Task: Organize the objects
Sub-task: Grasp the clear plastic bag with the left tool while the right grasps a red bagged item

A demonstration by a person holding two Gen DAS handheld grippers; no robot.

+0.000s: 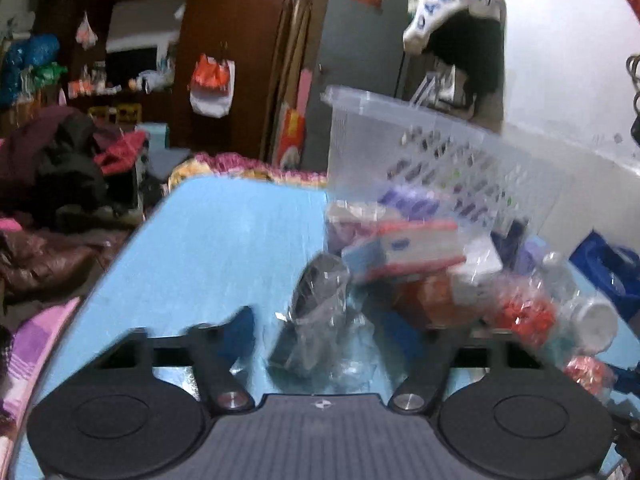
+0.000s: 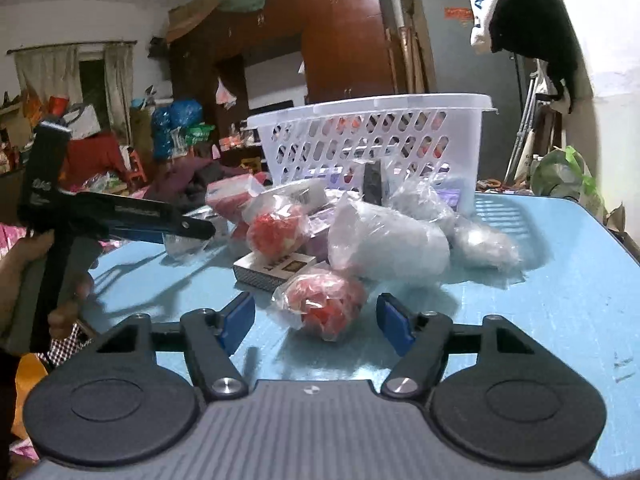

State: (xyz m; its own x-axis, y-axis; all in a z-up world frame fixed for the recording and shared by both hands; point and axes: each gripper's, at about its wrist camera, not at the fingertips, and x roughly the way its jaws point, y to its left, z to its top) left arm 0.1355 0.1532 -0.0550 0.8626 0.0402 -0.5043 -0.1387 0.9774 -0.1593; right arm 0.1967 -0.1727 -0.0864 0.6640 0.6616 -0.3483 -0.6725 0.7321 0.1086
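On the blue table (image 1: pixel 224 240) lies a heap of bagged goods in front of a white slotted basket (image 1: pixel 400 120) (image 2: pixel 368 104). In the blurred left wrist view, my left gripper (image 1: pixel 336 328) straddles a dark item in a clear bag (image 1: pixel 316 312). A gap shows beside its left pad (image 1: pixel 240 328), so it is open. My right gripper (image 2: pixel 318 322) is open around a red item in a clear bag (image 2: pixel 324 304), with its blue pads (image 2: pixel 240 320) just clear of the bag on both sides. From the right wrist view the left gripper (image 2: pixel 192 232) shows side-on, held by a hand.
A red-and-white box (image 1: pixel 404 248), a white-capped bottle (image 1: pixel 596 320), a second red bagged item (image 2: pixel 276 232), a flat carton (image 2: pixel 272 268) and pale plastic bags (image 2: pixel 388 240) crowd the heap. Bare blue table (image 2: pixel 560 280) lies to the right. Clothes and clutter fill the room behind.
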